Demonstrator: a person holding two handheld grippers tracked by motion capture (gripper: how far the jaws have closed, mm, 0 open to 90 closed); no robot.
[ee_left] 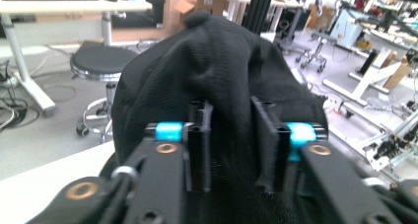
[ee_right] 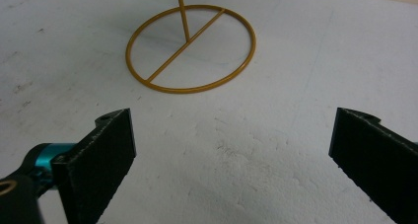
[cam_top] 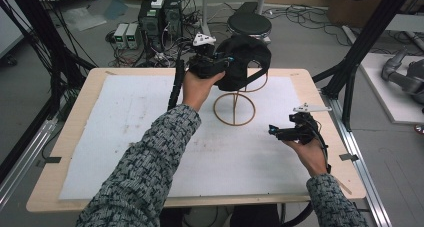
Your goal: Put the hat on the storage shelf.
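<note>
Overhead forward-down; two close gripper views

black cap, mustard-gold wire stand, white mat, speckled grey sleeve

Lab: cabled power supplies on floor, black frame struts.

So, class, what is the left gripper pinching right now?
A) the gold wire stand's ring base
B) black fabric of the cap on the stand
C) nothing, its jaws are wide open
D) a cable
B: the left gripper has its jaws closed on black cap fabric.
</note>
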